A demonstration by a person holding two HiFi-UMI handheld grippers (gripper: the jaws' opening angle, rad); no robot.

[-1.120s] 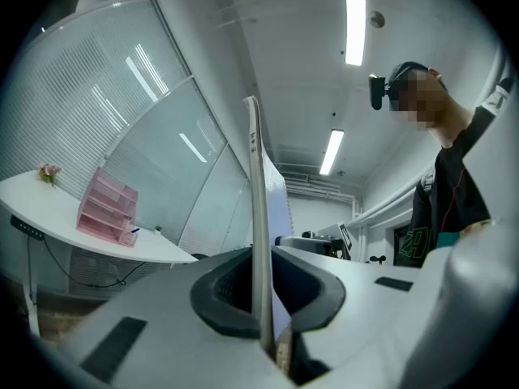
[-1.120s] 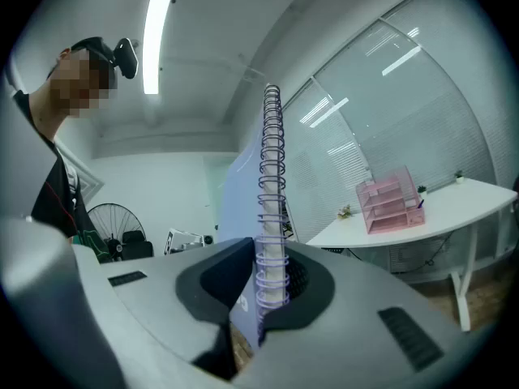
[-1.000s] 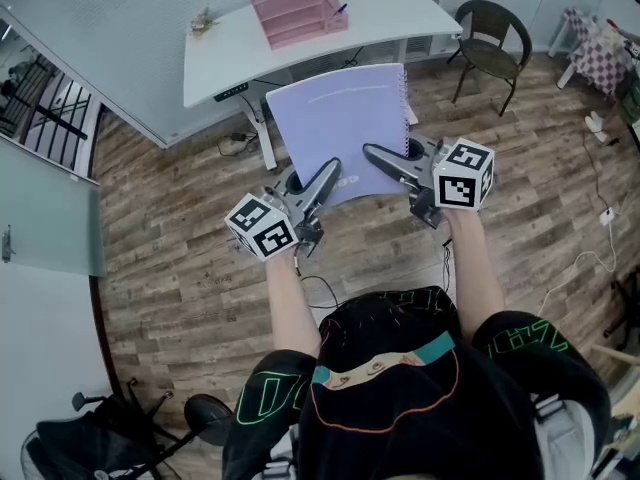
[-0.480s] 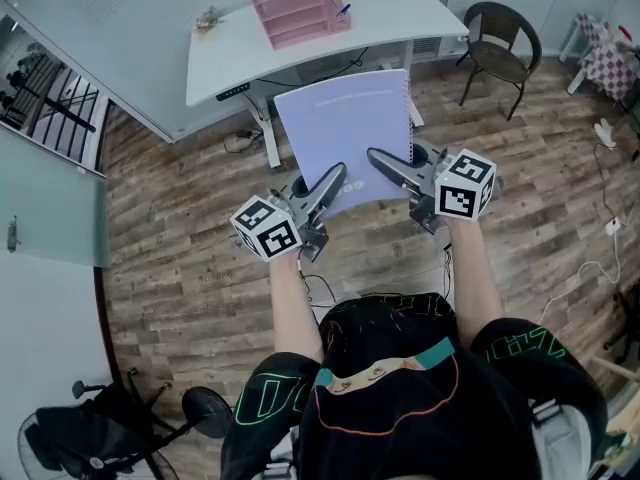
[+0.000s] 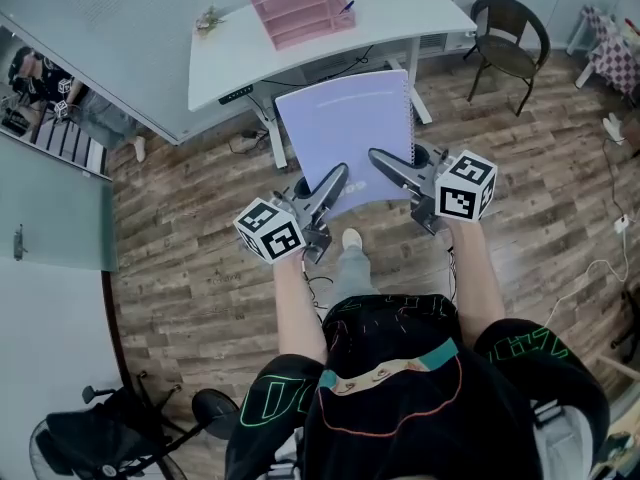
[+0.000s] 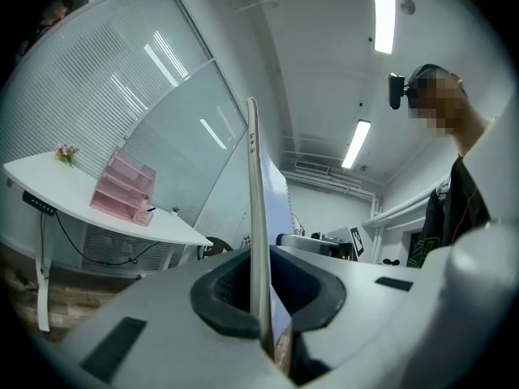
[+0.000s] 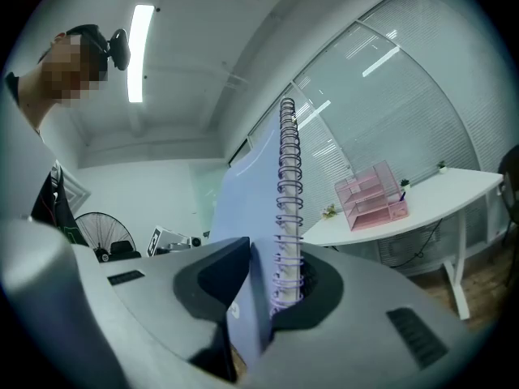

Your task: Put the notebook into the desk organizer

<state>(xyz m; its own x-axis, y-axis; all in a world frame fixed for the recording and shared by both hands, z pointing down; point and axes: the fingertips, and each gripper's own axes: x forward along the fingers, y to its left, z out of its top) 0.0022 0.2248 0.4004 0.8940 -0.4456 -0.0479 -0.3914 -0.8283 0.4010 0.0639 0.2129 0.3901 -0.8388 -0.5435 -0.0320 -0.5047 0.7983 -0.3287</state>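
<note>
The lilac spiral-bound notebook (image 5: 345, 133) is held in front of the person, above the wood-plank floor (image 5: 190, 258). Its near left corner is clamped in the left gripper (image 5: 338, 173), and its near right corner, at the spiral edge, is gripped by the right gripper (image 5: 376, 156). Beyond the notebook, the white curved-top desk (image 5: 400, 8) is set beside the glass partition wall (image 5: 90, 38). The pink tiered plastic desk organizer (image 5: 298, 6) is placed on the desk, toward its far edge and left of centre. What may be a small potted plant (image 5: 208, 18) is stood to its left. The dark round-backed chair (image 5: 510, 38) is placed right of the desk. A black pedestal fan (image 5: 70, 446) is found behind the person, to the left.
</note>
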